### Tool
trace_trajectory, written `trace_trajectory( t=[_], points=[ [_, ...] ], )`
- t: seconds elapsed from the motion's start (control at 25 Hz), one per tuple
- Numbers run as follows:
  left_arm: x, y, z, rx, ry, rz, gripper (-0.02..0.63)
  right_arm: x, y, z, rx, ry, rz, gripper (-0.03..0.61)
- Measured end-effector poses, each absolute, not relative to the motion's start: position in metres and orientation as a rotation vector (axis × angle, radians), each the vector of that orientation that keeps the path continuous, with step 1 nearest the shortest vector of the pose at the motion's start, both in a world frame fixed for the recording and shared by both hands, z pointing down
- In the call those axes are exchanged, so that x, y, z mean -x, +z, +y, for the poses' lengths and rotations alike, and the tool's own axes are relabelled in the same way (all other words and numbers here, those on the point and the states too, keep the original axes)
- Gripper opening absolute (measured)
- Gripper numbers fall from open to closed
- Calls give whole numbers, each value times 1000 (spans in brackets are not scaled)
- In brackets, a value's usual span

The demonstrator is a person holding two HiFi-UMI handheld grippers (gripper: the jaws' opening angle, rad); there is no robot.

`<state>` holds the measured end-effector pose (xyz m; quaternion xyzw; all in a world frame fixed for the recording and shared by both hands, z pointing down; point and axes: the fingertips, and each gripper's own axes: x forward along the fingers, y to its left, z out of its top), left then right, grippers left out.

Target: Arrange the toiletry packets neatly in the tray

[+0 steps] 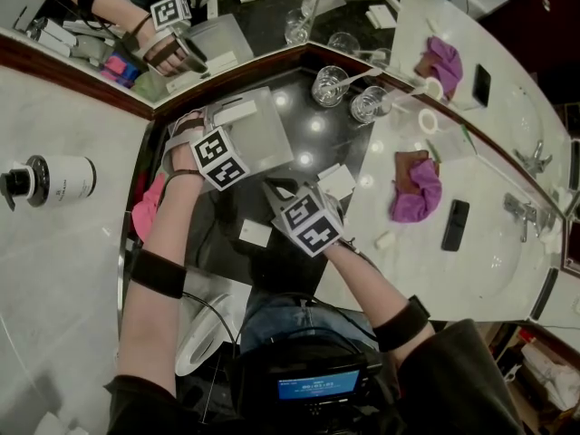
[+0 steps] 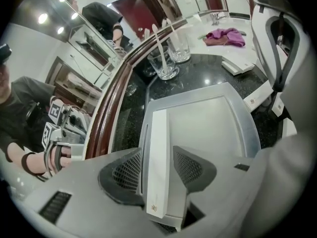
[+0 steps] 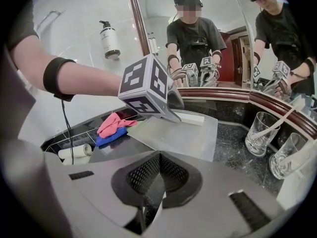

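Placement looks like the step in hand, judging from the head view: the left gripper (image 1: 227, 123) reaches over one end of the shallow translucent grey plastic tray (image 1: 272, 143) on the black speckled stone counter (image 1: 317, 143), where a long narrow white box-shaped toiletry packet (image 1: 237, 111) lies along the tray's edge; the right gripper (image 1: 276, 191) waits just beside the tray's near side, close to a small flat white packet (image 1: 337, 179) and a second white packet (image 1: 256, 234), both loose on the counter and probably next to go in; two clear drinking glasses (image 1: 332, 85) stand beyond the tray, apart from it.

Left gripper view: the jaws stand apart with the long packet between them and a thin gap on either side, so the pads do not seem to press it; it rests flat on the tray floor, parallel to the left wall and close against it, which suits a neat row; the rest of the tray holds nothing.

Right gripper view: the jaws are closed together; a pale sliver shows beneath their tips, and I cannot tell whether it is a thin packet pinched there or something lying on the counter; the tray lies ahead with the long packet at its far edge under the left gripper; a crumpled pink cloth (image 3: 111, 124) lies off to the left, outside the tray.
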<state>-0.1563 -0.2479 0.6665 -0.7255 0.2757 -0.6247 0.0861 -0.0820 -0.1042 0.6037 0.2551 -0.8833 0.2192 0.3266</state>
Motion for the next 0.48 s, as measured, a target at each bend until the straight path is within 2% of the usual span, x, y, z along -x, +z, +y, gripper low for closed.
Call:
trace_trajectory(
  t=[0.32,0.36,0.48],
  points=[
    [152,629,-224,2185,-1805,877,200,72,586,-94,-673,542,-2319,0],
    [149,618,-219,2196,-1774,895,169,70,582,-92,-673,535,-2322,0],
    [145,588,-202,2206,-1686,975,7,61,569,-87,-677,513,-2334,0]
  ],
)
